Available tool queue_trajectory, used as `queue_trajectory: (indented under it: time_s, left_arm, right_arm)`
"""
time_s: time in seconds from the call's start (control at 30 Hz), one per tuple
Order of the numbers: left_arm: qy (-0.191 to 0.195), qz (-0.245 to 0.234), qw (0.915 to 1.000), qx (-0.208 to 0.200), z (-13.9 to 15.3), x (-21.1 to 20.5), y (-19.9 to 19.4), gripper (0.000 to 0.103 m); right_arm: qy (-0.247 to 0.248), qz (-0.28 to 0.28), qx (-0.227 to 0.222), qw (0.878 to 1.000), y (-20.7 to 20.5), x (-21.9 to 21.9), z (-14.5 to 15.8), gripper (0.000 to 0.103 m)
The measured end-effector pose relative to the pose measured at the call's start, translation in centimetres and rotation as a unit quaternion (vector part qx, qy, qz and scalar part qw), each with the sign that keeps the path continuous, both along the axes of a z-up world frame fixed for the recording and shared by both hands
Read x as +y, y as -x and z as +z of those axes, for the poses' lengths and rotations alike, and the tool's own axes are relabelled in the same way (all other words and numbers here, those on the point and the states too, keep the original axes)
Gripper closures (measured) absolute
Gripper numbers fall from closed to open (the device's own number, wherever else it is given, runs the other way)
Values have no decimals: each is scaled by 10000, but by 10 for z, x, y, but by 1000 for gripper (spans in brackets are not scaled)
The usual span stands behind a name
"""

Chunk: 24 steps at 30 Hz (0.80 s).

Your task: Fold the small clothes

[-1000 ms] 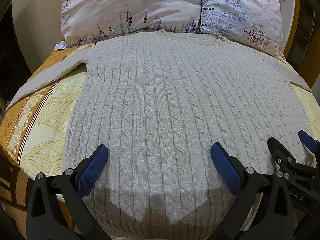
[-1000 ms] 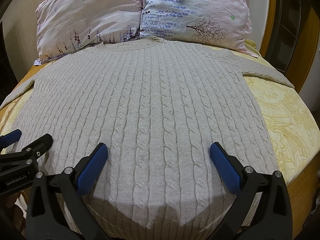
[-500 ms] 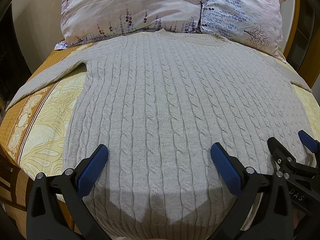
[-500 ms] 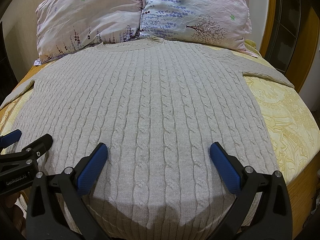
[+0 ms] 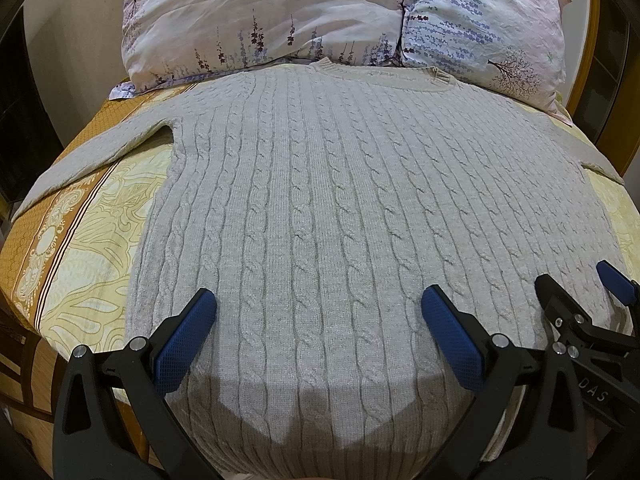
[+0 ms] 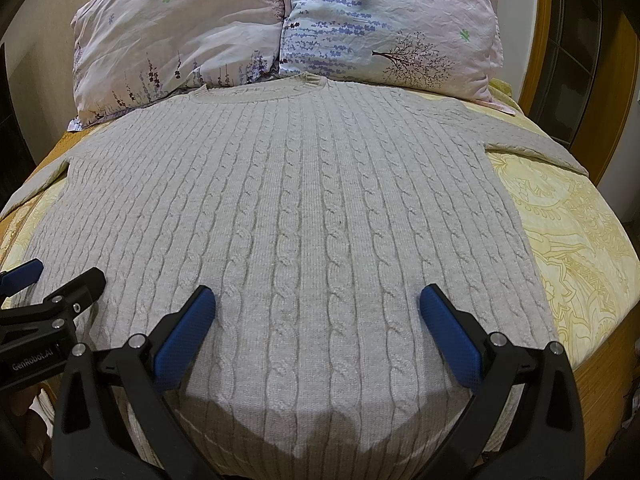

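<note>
Sweater flat, unfolded.
Grey cable-knit sweater point(image 5: 340, 220) runs hem-near, collar-far; left gripper point(image 5: 318, 332) and right gripper point(image 6: 316, 328) spread above hem.

Cable-knit sweater point(image 5: 340, 220) spread flat, unfolded.

The light grey sweater point(image 6: 296, 220) lies face up and full width on the yellow patterned bedspread point(image 5: 92, 216), its vertical cable ribs running from hem to collar. The ribbed crew neckline sits at the far end, touching the lower edges of the two floral pillows point(image 5: 260, 16). Both sleeves stretch outward and slightly down toward the bed's sides, each parted from the body by a narrow gap at the armpit. The hem drapes over the near edge of the bed. The knit looks smooth, with no folds or bunching visible.
</note>
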<state>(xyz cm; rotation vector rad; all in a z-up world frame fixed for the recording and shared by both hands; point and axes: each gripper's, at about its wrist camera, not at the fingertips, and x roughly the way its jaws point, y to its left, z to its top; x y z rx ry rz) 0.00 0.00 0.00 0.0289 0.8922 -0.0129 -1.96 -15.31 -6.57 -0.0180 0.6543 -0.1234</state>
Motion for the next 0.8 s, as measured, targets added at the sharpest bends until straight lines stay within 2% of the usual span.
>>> queue_trajectory:
  time_s: [0.47, 0.8]
  left_arm:
    - [-1, -4, 10000, 3, 0, 0, 0, 1]
    - [-20, -65, 9999, 100, 2, 0, -3, 1]
  right_arm:
    - [8, 12, 15, 10000, -1, 2, 1, 2]
    - [29, 227, 20, 9997, -3, -1, 0, 2]
